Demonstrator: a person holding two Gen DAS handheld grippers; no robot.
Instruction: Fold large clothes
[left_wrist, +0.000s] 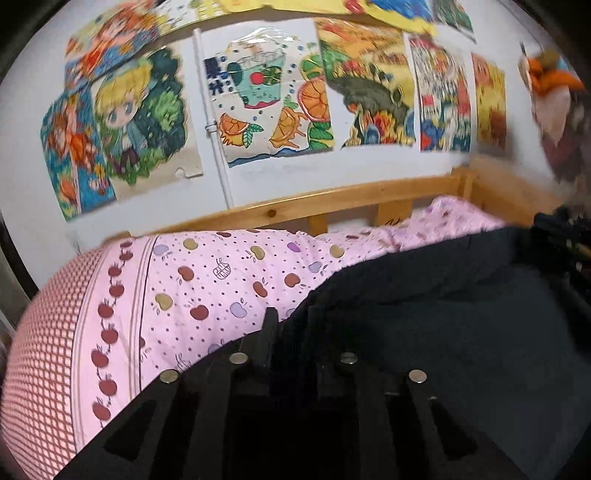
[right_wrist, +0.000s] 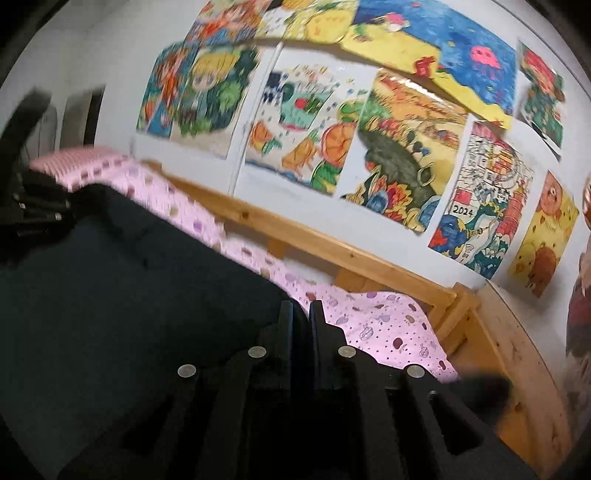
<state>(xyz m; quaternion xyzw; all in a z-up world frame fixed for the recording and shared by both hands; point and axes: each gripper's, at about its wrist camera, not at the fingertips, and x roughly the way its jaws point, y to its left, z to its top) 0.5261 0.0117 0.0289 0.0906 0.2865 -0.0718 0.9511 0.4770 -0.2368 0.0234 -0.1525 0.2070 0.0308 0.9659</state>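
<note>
On a wooden-framed bed (left_wrist: 369, 197) with a pink apple-print quilt (left_wrist: 207, 280), under a wall of bright drawings (left_wrist: 273, 96), a large dark garment (left_wrist: 443, 314) hangs soft and probably heavy between both tools. The left gripper (left_wrist: 291, 317) and right gripper (right_wrist: 301, 314) are each nearly closed on an upper edge (sensible holds). Its lower part and shape are cut off, and blur hides detail.
</note>
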